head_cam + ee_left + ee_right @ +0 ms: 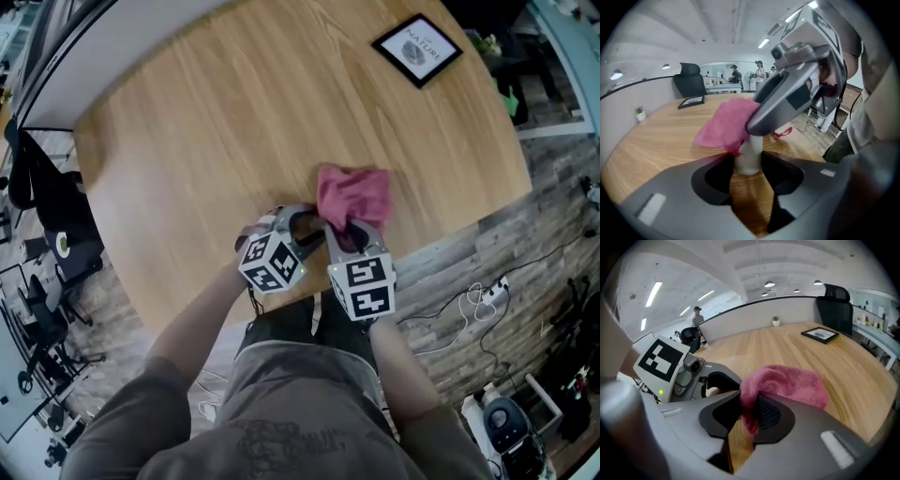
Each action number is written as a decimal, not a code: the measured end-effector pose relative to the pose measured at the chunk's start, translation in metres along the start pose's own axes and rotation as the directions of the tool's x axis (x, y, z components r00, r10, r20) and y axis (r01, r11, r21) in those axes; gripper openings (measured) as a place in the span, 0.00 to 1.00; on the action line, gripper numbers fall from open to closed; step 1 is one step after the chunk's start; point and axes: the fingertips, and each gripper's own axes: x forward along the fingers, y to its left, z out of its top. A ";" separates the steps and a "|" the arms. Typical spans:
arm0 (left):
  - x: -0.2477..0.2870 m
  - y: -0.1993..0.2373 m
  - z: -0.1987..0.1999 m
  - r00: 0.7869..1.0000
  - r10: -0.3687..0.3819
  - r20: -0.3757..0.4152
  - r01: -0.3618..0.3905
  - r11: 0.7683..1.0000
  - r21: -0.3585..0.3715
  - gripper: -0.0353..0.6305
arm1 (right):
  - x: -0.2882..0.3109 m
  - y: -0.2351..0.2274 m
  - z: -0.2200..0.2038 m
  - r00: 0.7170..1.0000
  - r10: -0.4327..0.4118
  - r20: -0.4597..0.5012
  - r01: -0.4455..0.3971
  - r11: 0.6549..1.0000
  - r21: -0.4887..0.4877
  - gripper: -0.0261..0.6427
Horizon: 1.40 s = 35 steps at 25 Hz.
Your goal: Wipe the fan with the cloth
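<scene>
On the round wooden table [216,122] my left gripper [302,223] is shut on the white stem of a small fan [749,155], gripping it on both sides. The stem also shows in the right gripper view as a pale fan [711,392] between those jaws. The fan's upper part is hidden under a pink cloth [352,194]. My right gripper [353,232] is shut on a fold of this cloth [787,383] and holds it over the fan. The cloth [726,124] hangs from the right gripper's finger [787,101], which crosses just above my left gripper [748,161].
A black-framed picture [417,49] lies at the table's far right. A black office chair [690,82] and a small potted plant [776,320] stand at the far rim. The near table edge runs just under both grippers. Cables [483,300] lie on the floor at right.
</scene>
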 end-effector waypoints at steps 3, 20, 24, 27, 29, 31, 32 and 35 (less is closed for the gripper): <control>0.000 0.000 0.000 1.000 0.003 0.005 -0.003 1.000 0.003 0.34 | 0.011 0.023 -0.005 0.998 0.060 -0.032 -0.060 0.998 -0.029 0.16; 0.001 0.001 -0.001 1.000 0.017 0.015 -0.017 0.999 0.028 0.34 | -0.052 -0.082 -0.015 0.984 -0.174 0.045 0.169 0.980 0.105 0.16; 0.001 0.001 -0.001 1.000 0.017 0.014 -0.018 0.999 0.026 0.34 | -0.052 -0.089 -0.013 0.978 -0.196 0.067 0.184 0.972 0.149 0.16; 0.001 0.001 -0.001 1.000 0.019 0.016 -0.020 0.999 0.028 0.34 | -0.038 -0.063 -0.010 0.987 -0.139 0.075 0.129 0.985 0.116 0.16; 0.001 0.002 -0.001 1.000 0.023 0.019 -0.024 0.999 0.031 0.34 | -0.025 -0.040 -0.009 0.994 -0.091 0.069 0.083 0.991 0.101 0.16; 0.001 0.002 0.000 0.999 0.025 0.021 -0.025 0.999 0.031 0.34 | -0.015 -0.027 -0.007 0.996 -0.066 0.067 0.060 0.994 0.091 0.16; 0.002 0.002 0.000 0.999 0.024 0.022 -0.025 0.999 0.031 0.34 | -0.011 -0.022 -0.005 0.996 -0.059 0.071 0.053 0.995 0.081 0.16; 0.000 0.002 -0.001 1.000 0.022 0.021 -0.022 0.999 0.033 0.34 | 0.003 0.002 -0.003 0.999 0.019 0.042 -0.018 1.000 -0.019 0.16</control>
